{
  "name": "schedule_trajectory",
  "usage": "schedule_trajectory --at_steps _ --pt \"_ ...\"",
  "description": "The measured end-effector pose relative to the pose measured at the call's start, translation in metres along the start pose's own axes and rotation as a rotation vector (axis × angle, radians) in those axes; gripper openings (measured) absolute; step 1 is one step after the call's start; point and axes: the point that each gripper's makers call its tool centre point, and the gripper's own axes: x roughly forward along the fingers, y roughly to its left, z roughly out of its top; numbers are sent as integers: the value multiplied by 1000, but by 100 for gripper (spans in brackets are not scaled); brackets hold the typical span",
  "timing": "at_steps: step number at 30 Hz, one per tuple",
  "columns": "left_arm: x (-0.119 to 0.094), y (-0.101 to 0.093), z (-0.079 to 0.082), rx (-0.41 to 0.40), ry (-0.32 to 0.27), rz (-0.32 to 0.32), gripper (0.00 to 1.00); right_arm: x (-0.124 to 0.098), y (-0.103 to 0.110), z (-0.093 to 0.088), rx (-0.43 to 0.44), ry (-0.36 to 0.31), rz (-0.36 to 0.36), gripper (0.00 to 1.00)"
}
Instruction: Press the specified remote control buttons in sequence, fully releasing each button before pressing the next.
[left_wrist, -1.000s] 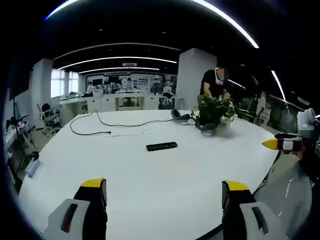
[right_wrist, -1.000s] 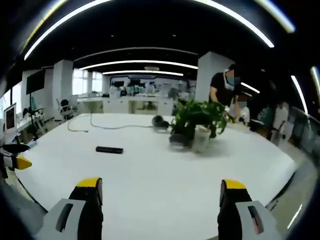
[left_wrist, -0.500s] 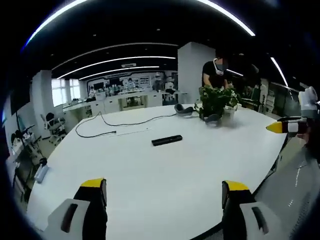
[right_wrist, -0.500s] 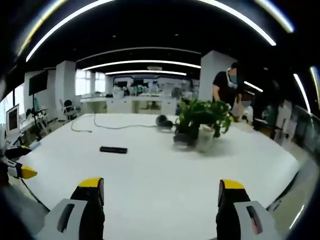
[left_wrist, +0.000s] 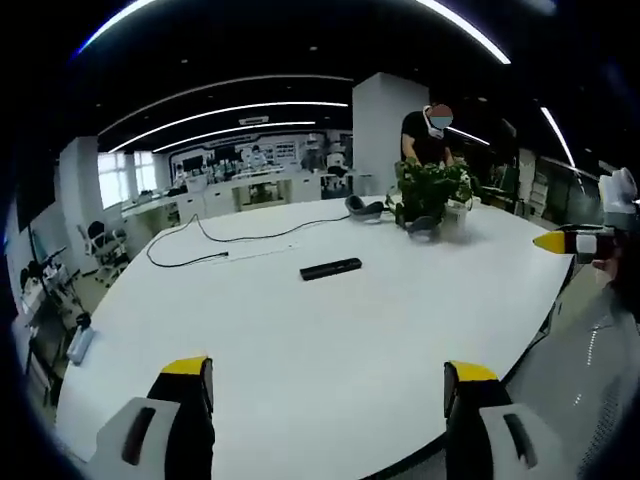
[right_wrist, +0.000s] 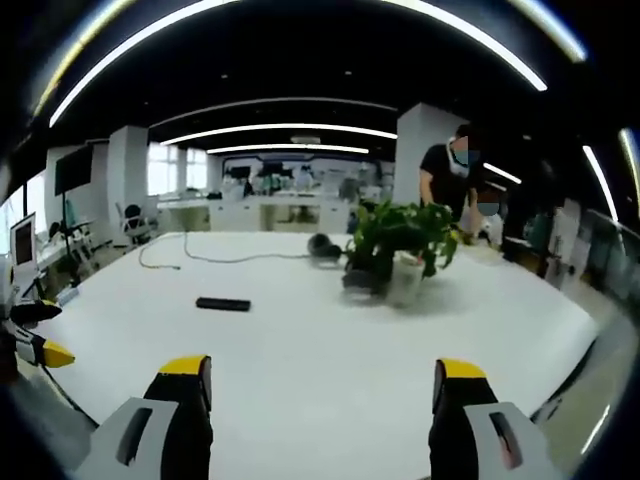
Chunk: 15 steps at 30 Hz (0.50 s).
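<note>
Lying untouched mid-table (left_wrist: 300, 350), remote (left_wrist: 331, 268); 2 grippers (left_wrist: 328, 385) (right_wrist: 322, 382) seemingly agape, well apart.

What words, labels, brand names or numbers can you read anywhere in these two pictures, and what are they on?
None can be read.
Remote control: its buttons and any markings are too small and blurred to make out.
Back wall of the office: there are shapes that may be signs or displays, too blurred to read.
Left tool and right tool: no lettering shows on them.

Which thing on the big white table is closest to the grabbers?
The black remote control. It lies flat, alone mid-table; the potted plant, headphones and cable sit farther back.
</note>
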Motion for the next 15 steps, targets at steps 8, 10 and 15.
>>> schedule_trajectory --at_steps 8,10,15 --pt "-1 5 3 -4 -15 20 100 0 -2 0 2 -1 -12 91" --pt "-1 5 4 -2 -20 20 100 0 -2 0 1 -1 -12 90" --pt "0 5 3 9 -12 18 100 1 -2 0 -6 5 -17 90"
